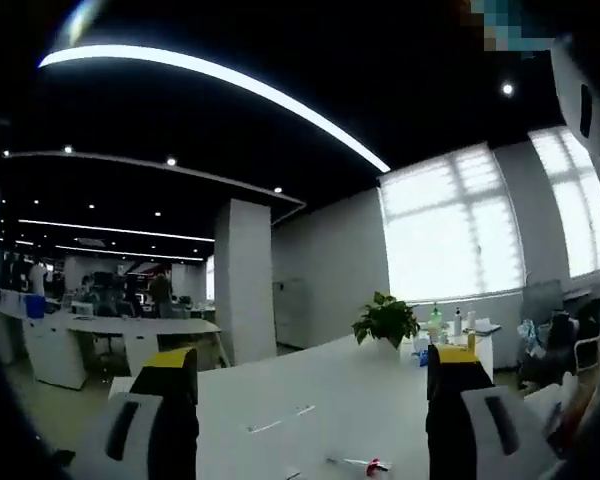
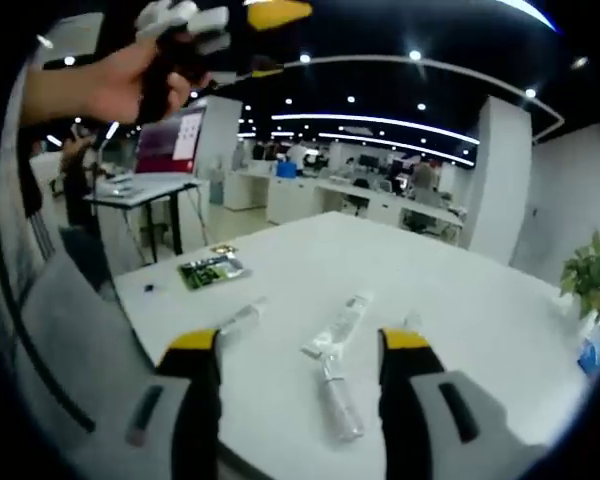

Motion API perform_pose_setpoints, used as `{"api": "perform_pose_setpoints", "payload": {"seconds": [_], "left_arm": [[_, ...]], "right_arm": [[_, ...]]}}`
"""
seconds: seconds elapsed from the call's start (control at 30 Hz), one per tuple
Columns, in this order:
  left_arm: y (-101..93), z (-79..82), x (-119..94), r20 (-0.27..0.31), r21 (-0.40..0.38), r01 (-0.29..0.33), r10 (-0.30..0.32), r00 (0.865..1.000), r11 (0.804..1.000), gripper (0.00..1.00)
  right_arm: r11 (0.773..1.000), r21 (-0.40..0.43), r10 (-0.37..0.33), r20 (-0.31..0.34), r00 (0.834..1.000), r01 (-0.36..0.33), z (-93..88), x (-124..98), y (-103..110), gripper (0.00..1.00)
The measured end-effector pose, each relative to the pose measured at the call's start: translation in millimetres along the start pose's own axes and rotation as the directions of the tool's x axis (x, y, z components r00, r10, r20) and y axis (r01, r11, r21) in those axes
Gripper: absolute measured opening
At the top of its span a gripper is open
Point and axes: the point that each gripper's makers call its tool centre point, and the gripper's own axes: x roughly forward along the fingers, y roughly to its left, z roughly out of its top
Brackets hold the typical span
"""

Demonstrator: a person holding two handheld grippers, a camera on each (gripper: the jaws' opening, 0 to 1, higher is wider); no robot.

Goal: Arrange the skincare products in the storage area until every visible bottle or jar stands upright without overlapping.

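Observation:
Three skincare items lie flat on the white table (image 2: 460, 300) in the right gripper view: a white tube (image 2: 342, 322), a clear bottle (image 2: 337, 400) just below it, and a small tube (image 2: 242, 318) to their left. My right gripper (image 2: 298, 345) hovers over them, open, with the white tube and clear bottle seen between its yellow-tipped jaws. At the top left a hand (image 2: 100, 85) holds my left gripper (image 2: 265, 18) raised high. In the left gripper view my left gripper (image 1: 312, 365) is open and empty, above a small red-capped tube (image 1: 365, 465) lying on the table.
A green packet (image 2: 212, 268) lies near the table's far-left edge, and a grey chair (image 2: 70, 330) stands beside it. A potted plant (image 1: 385, 320) and several bottles (image 1: 445, 322) stand at the table's far end. A white pillar (image 1: 245, 280) and office desks (image 1: 90, 330) lie beyond.

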Motion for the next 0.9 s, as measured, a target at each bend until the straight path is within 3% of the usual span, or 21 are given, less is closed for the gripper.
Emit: {"api": "perform_pose_setpoints", "payload": {"seconds": [0.1,0.2,0.33,0.4,0.53,0.6,0.63,0.73,0.83,0.9], "left_arm": [[-5.9,-42.7,-14.0,-0.118,-0.053,0.001,-0.008,0.993,0.999,1.00],[-8.5,-70.0,-26.4,-0.163,-0.099,-0.026,0.010,0.987,0.995,1.00],[-13.1,-87.4,-34.2,-0.197,-0.126,-0.027,0.001,0.980,0.992,1.00],[-21.8,-91.0,-35.6,-0.199,-0.166,0.014,-0.047,0.979,0.986,1.00],[-27.5,-90.9,-30.7,-0.172,-0.277,0.027,-0.077,0.982,0.961,1.00],[-20.5,-87.4,-25.8,-0.142,-0.217,0.010,-0.042,0.989,0.976,1.00],[-17.5,-89.6,-24.2,-0.156,-0.177,0.002,-0.030,0.987,0.984,1.00],[-18.3,-113.5,-18.3,-0.279,-0.105,0.047,-0.075,0.957,0.993,0.89],[-11.4,-119.1,-8.8,-0.277,-0.135,0.024,-0.061,0.959,0.990,0.94],[-3.3,-130.7,-4.9,-0.323,-0.172,-0.020,-0.037,0.946,0.985,0.98]], "right_arm": [[1.000,0.014,-0.009,0.018,1.000,0.009,3.5,-1.4,-2.3,0.62],[1.000,0.012,-0.007,0.019,1.000,0.007,3.4,-0.7,-1.6,0.62],[1.000,0.009,-0.017,0.021,1.000,0.017,3.5,-0.9,-3.0,0.62],[1.000,-0.002,-0.025,0.022,0.999,0.025,3.8,-1.5,-3.6,0.62],[0.999,-0.010,-0.032,0.026,0.999,0.032,4.2,-2.3,-4.6,0.61],[0.999,-0.014,-0.033,0.028,0.999,0.034,4.4,-2.5,-4.8,0.61],[0.999,-0.015,-0.035,0.029,0.999,0.035,4.5,-2.6,-5.0,0.61],[0.998,-0.029,-0.051,0.037,0.998,0.052,6.1,-4.1,-7.4,0.61],[0.997,-0.037,-0.059,0.042,0.997,0.061,6.9,-4.8,-8.6,0.61],[0.997,-0.038,-0.068,0.049,0.996,0.070,8.1,-5.6,-10.3,0.60]]}}
